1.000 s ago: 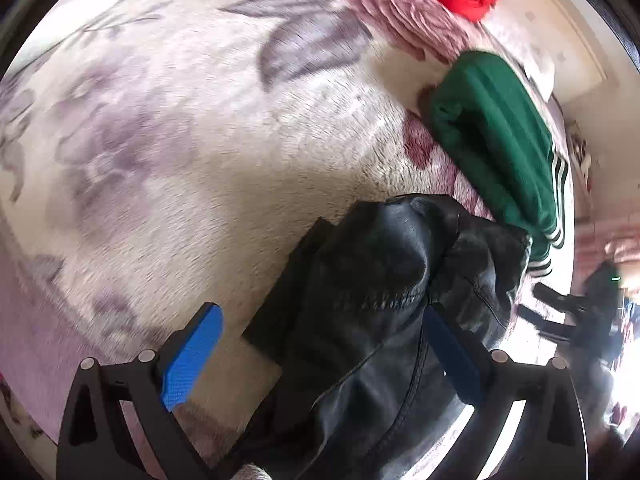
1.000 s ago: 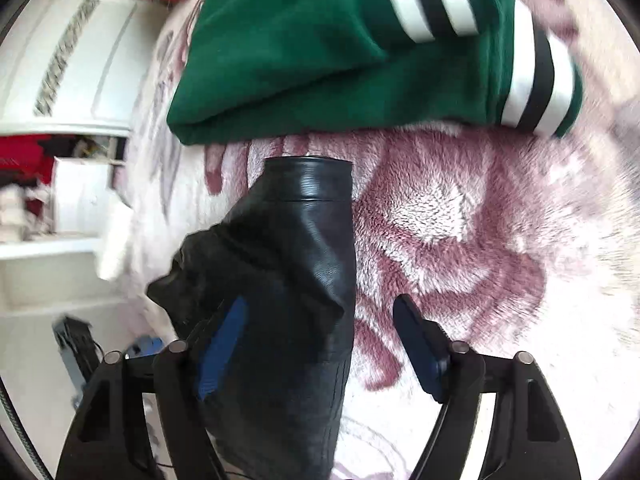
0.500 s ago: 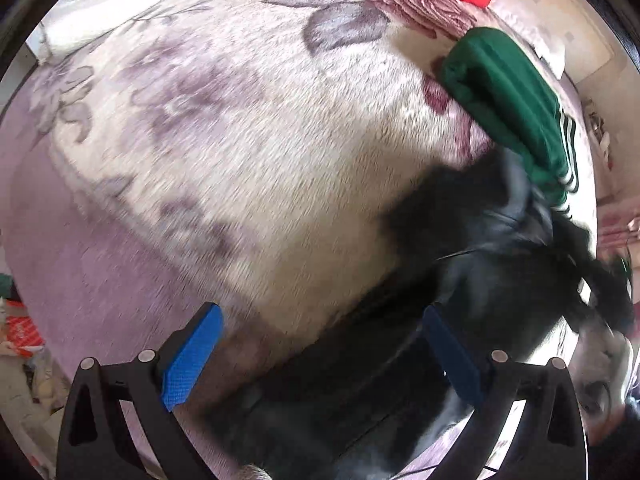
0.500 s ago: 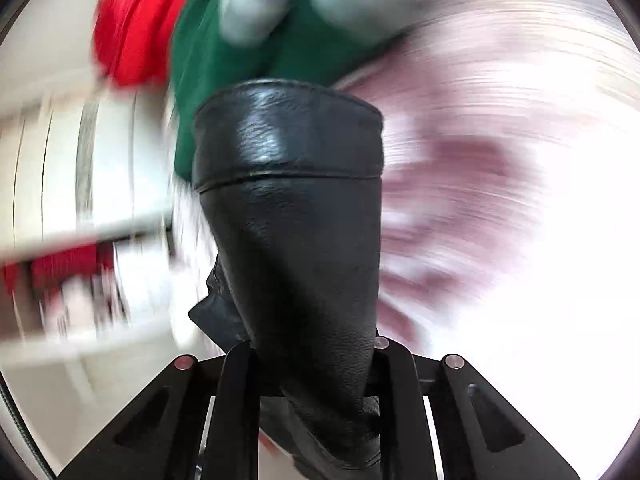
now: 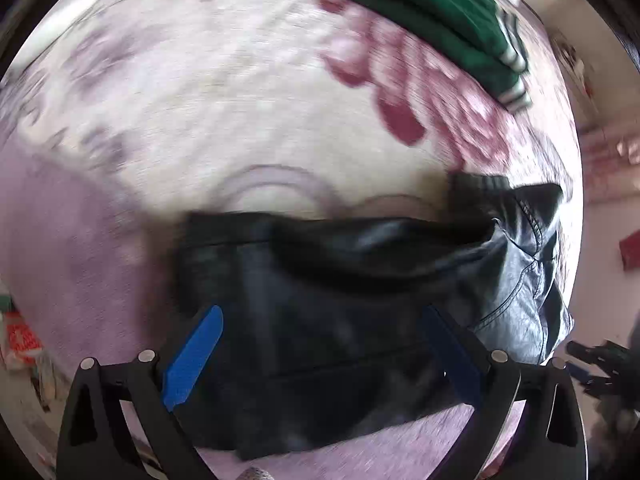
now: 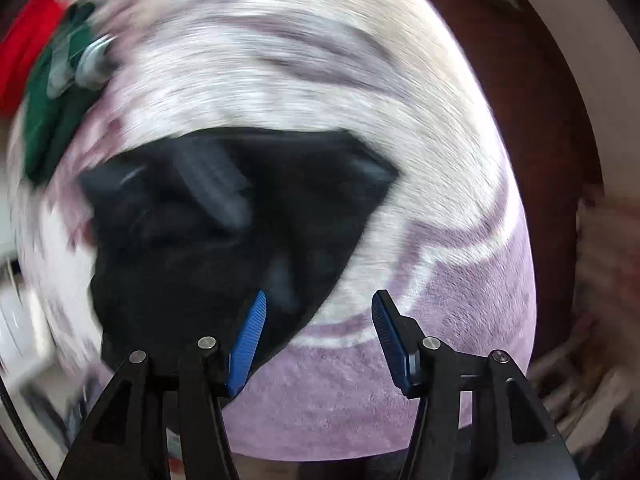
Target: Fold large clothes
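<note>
A black leather jacket (image 5: 360, 288) lies spread on the floral plush blanket (image 5: 224, 112). My left gripper (image 5: 320, 344) is open, its blue pads wide apart just above the jacket, holding nothing. In the right wrist view the jacket (image 6: 224, 224) is a blurred dark shape on the blanket (image 6: 320, 92). My right gripper (image 6: 320, 332) is open and empty over the jacket's right corner and the lilac border. Both views are motion-blurred.
A folded green garment with white stripes (image 5: 432, 16) lies at the blanket's far right; it also shows in the right wrist view (image 6: 48, 116) beside red cloth (image 6: 24, 52). A dark wooden bed edge (image 6: 560, 128) runs along the right. Clutter (image 5: 20, 344) sits at the floor left.
My right gripper, shut on the jacket's sleeve half a second ago, has opened and let go. The jacket now lies spread flatter across the blanket. Both grippers have swung back toward the blanket's near edge.
</note>
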The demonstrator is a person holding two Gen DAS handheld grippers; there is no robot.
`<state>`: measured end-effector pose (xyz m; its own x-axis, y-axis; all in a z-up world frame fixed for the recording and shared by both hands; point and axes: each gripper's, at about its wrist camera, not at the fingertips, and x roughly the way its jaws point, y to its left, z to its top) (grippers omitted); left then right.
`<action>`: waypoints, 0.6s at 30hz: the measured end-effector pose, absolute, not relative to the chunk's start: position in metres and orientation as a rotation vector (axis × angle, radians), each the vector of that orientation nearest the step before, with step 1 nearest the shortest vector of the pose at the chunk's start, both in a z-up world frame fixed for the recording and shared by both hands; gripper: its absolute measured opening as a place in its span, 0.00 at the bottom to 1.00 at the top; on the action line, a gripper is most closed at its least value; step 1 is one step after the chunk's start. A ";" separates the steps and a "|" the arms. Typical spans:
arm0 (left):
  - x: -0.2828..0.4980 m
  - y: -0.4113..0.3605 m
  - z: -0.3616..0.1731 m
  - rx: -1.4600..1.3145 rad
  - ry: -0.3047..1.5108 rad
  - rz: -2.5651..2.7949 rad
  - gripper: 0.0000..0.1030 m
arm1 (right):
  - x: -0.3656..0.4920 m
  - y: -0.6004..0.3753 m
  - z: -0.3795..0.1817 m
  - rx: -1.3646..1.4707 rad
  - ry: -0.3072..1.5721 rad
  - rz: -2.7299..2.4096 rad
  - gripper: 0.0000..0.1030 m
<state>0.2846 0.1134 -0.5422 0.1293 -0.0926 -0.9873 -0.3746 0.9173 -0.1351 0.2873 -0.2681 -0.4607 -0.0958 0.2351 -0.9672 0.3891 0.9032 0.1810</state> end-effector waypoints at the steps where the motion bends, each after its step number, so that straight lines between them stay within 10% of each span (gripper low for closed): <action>1: 0.294 0.107 -0.550 -0.368 1.445 0.218 0.99 | 0.289 -0.247 -0.452 0.442 1.664 -0.008 0.56; 7: 0.349 0.108 -0.625 -0.316 1.539 0.263 1.00 | 0.301 -0.119 -0.486 0.085 1.744 0.416 0.37; 18: 0.344 0.124 -0.599 -0.270 1.523 0.233 1.00 | 0.303 -0.121 -0.540 -0.005 1.955 0.281 0.38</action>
